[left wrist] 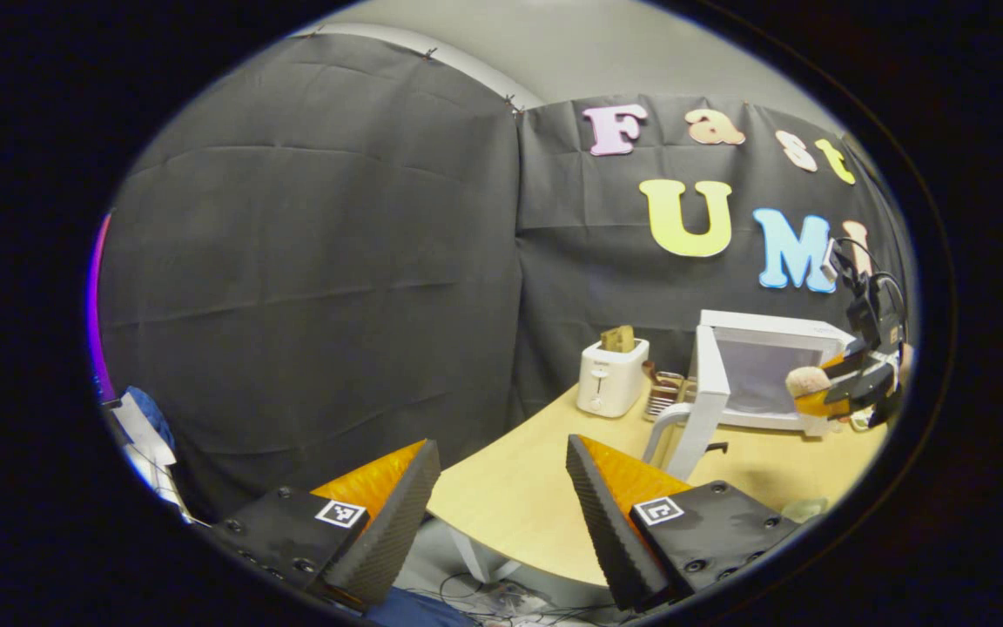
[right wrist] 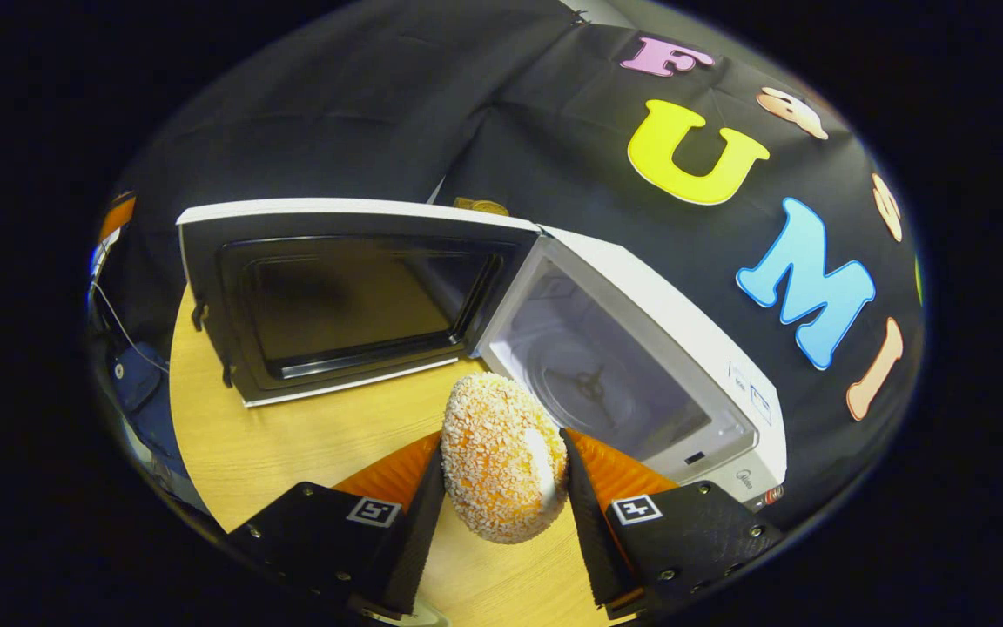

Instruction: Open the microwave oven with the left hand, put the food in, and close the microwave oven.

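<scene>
A white microwave (right wrist: pixel 667 340) stands on the wooden table (right wrist: pixel 292 435) with its door (right wrist: pixel 336 296) swung wide open to the left, showing the bare cavity and turntable hub. My right gripper (right wrist: pixel 501 466) is shut on a round crumb-coated doughnut (right wrist: pixel 501 457), held on edge just in front of the cavity opening. In the left gripper view the microwave (left wrist: pixel 771 366) with its open door (left wrist: pixel 702 401) sits far right, and the right gripper (left wrist: pixel 832 392) holds the food (left wrist: pixel 806 381) before it. My left gripper (left wrist: pixel 501 488) is open and empty, off the table's near-left edge.
A white toaster (left wrist: pixel 610 376) with bread in its slot stands left of the microwave, beside a small rack (left wrist: pixel 665 392). The light wooden table (left wrist: pixel 536 496) has a curved front edge. Cables lie on the floor (left wrist: pixel 501 596) below it. Black cloth walls surround the booth.
</scene>
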